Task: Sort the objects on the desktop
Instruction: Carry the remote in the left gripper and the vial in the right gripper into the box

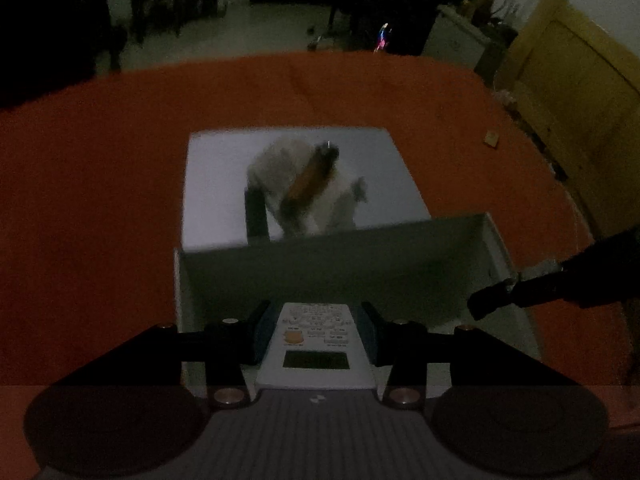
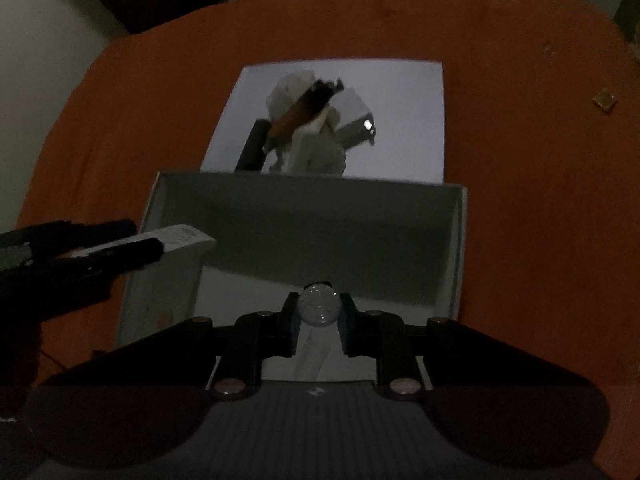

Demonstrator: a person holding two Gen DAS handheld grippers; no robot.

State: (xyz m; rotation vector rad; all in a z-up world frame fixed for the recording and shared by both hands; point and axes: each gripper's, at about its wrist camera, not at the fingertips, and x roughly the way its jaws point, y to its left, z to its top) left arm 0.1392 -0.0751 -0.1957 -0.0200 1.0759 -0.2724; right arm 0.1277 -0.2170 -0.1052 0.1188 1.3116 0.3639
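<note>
Left tongs (image 1: 316,332) clamp a flat white plastic remote (image 1: 316,344); right tongs (image 2: 319,316) clamp a clear glassy ball (image 2: 319,305) above a white box (image 2: 460,248) on the orange surface (image 2: 540,200).

Orange round table (image 1: 100,168), small tan scrap (image 1: 491,138) near its edge, yellow wooden door (image 1: 576,80)

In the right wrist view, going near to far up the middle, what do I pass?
Right tool shut on a clear tube → open white box → white sheet with a pile of items on it → bare orange tabletop.
</note>
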